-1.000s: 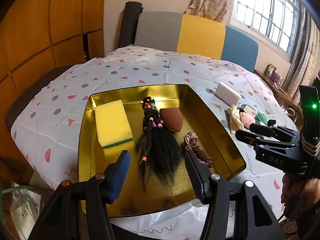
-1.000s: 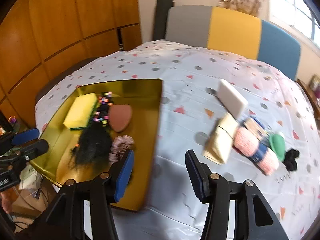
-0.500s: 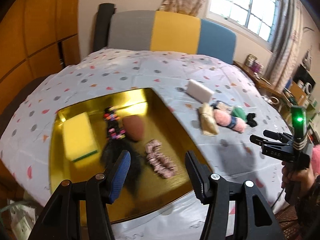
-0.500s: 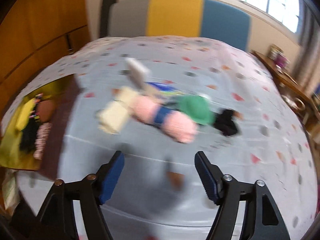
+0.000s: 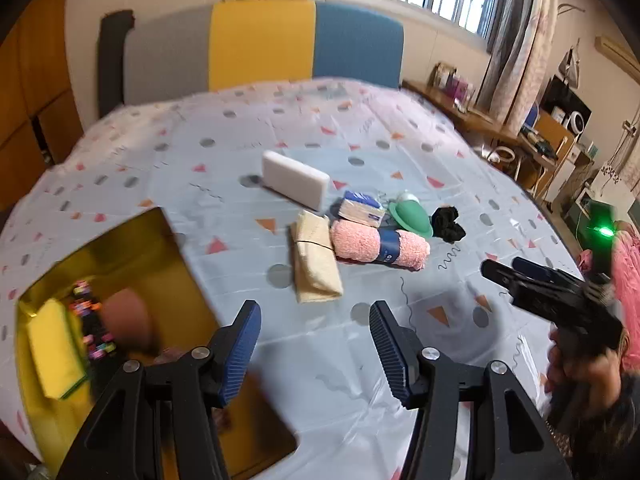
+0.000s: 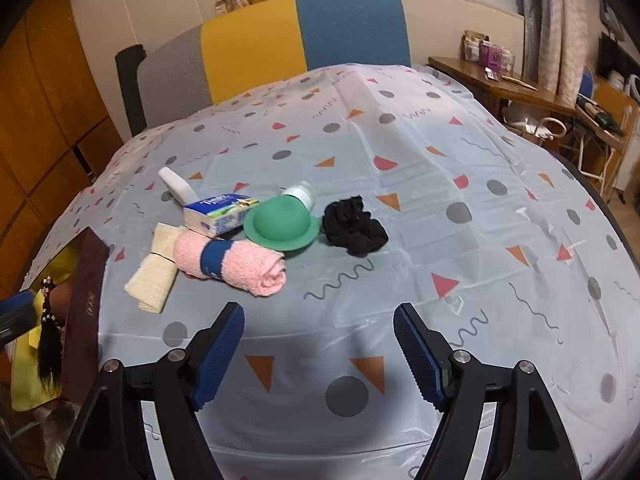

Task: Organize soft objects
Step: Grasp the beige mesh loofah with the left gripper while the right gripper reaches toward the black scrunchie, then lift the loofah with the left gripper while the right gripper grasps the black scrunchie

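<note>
A gold tray [image 5: 132,236] at the left holds a yellow sponge [image 5: 54,346], a black hairpiece with beads and a brown puff [image 5: 128,316]. On the table lie a rolled pink towel [image 5: 378,246] [image 6: 240,264], a beige folded cloth [image 5: 316,256] [image 6: 154,276], a white sponge [image 5: 296,178], a tissue pack [image 6: 220,216], a green silicone cup [image 6: 282,222] and a black scrunchie [image 6: 354,226] [image 5: 448,222]. My left gripper [image 5: 314,344] is open and empty above the table's near edge. My right gripper [image 6: 320,354] [image 5: 516,270] is open and empty, near the scrunchie and towel.
The table wears a patterned cloth [image 6: 440,168]. A grey, yellow and blue chair back [image 5: 260,40] stands behind it. A wooden side table [image 6: 500,84] with small items is at the right. A small white jar [image 6: 302,192] lies behind the green cup.
Both grippers have swung right, away from the tray toward the loose pile. The right gripper's jaws have widened. Nothing was picked up.
</note>
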